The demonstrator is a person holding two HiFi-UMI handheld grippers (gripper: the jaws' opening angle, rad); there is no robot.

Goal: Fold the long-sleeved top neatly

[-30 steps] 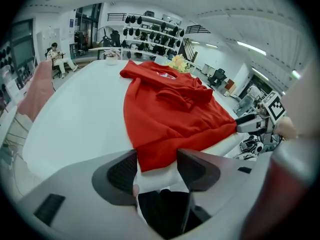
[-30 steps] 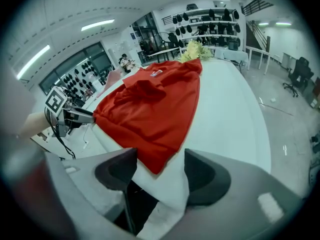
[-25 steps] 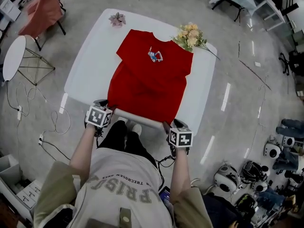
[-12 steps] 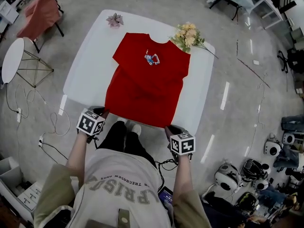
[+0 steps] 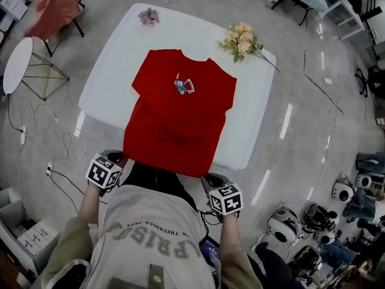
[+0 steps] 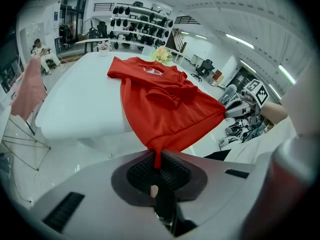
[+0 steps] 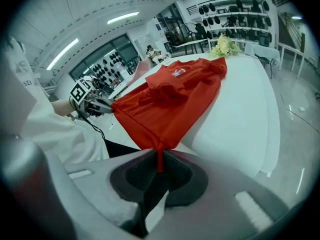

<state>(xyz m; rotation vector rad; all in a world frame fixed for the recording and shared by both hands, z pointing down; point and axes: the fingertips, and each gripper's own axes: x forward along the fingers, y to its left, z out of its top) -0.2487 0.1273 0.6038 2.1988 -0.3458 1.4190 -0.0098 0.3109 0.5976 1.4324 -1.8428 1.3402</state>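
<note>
The red long-sleeved top [image 5: 177, 110] lies face up on the white table [image 5: 108, 77], collar at the far side, sleeves folded in over the body, a small print on the chest. Its hem hangs past the near table edge, stretched between both grippers. My left gripper [image 5: 114, 159] is shut on the hem's left corner [image 6: 157, 151]. The right gripper [image 5: 210, 179] is shut on the hem's right corner [image 7: 160, 156]. In the left gripper view the top [image 6: 160, 101] runs away over the table; the right gripper view shows the top [image 7: 170, 101] from the other side.
A bunch of yellow flowers [image 5: 242, 41] lies at the table's far right corner, a small pink flower [image 5: 148, 17] at the far left. A round side table [image 5: 18, 65] and a chair with pink cloth [image 5: 54, 8] stand left. Cables [image 5: 66, 152] trail on the floor.
Both grippers closed on the hem corners at the near table edge and drew back toward the person, pulling the top nearer so its hem now overhangs the table.
</note>
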